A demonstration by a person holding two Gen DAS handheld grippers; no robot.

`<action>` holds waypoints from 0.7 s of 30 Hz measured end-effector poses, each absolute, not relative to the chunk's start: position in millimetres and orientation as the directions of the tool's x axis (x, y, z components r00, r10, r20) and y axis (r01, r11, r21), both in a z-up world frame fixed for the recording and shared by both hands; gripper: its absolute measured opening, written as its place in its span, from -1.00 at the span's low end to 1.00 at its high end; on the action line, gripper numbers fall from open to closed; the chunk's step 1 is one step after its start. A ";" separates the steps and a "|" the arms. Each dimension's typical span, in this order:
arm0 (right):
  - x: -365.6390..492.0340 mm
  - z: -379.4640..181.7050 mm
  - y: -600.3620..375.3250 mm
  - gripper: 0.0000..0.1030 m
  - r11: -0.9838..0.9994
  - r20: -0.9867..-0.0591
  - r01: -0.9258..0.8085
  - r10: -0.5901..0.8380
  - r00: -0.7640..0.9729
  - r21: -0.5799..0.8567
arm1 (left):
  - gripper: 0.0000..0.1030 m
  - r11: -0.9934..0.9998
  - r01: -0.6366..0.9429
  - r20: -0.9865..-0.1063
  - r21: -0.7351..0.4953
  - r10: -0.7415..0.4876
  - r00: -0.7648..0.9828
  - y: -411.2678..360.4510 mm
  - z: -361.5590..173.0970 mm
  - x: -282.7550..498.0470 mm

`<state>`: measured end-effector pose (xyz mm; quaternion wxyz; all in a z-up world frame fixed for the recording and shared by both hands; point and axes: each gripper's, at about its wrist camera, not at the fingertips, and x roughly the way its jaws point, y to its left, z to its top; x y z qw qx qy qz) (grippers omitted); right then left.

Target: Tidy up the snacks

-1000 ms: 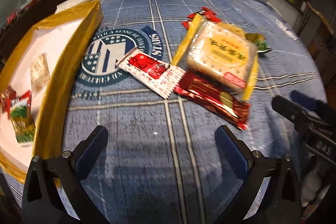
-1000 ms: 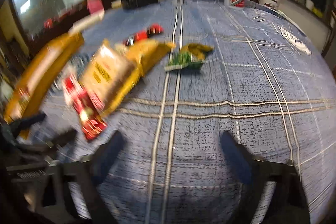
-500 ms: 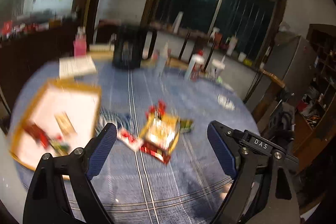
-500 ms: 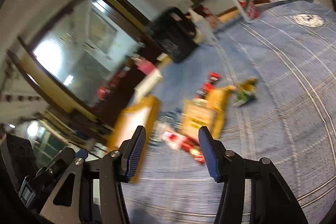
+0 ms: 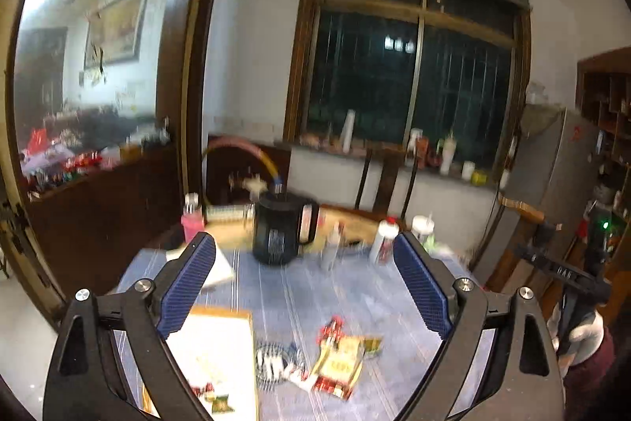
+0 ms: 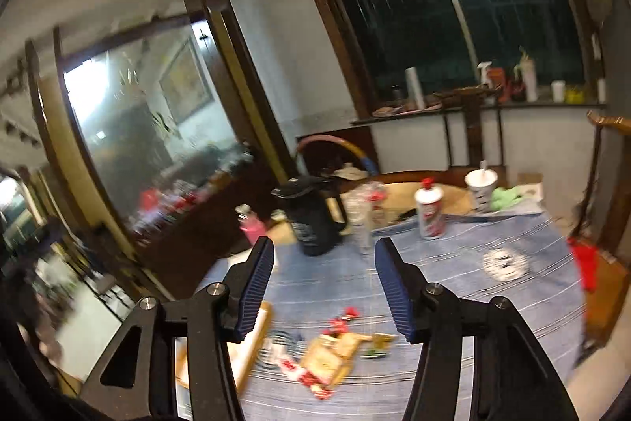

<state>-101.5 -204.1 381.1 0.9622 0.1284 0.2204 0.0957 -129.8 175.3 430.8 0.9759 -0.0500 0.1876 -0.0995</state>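
A pile of snack packets (image 5: pixel 337 362) lies on the blue checked tablecloth (image 5: pixel 355 294), far below both grippers. It also shows in the right wrist view (image 6: pixel 329 358). A gold-rimmed white box (image 5: pixel 221 354) sits left of the pile with a few packets (image 5: pixel 215 397) inside. My left gripper (image 5: pixel 303 287) is open and empty, raised high above the table. My right gripper (image 6: pixel 323 287) is open and empty, also raised high; the box (image 6: pixel 246 346) shows partly behind its left finger.
A black kettle (image 5: pixel 282 231), a pink bottle (image 5: pixel 192 219), a clear bottle (image 5: pixel 330 247) and a red-and-white bottle (image 5: pixel 382 241) stand at the table's far edge. A white cup (image 6: pixel 481 188) stands there too. A wooden chair (image 6: pixel 603 223) is at the right.
Both grippers have risen far above the table and pulled back, so the snacks and box look small and distant. Both remain open and empty.
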 end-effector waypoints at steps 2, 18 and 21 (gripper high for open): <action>-97.2 356.2 -200.3 0.14 0.951 -0.439 -0.124 0.243 0.865 0.283 | 0.80 0.979 0.151 -0.381 -0.140 -0.194 0.904 175.1 391.2 -125.9; 14.4 68.0 -159.0 0.15 0.943 -0.660 -0.107 0.298 0.690 0.314 | 0.80 0.936 0.150 -0.684 -0.318 -0.336 0.647 127.0 107.9 -52.0; 32.8 51.0 -163.6 0.15 0.964 -0.689 -0.094 0.244 0.683 0.248 | 0.80 0.930 0.158 -0.716 -0.331 -0.357 0.600 112.4 87.3 -33.0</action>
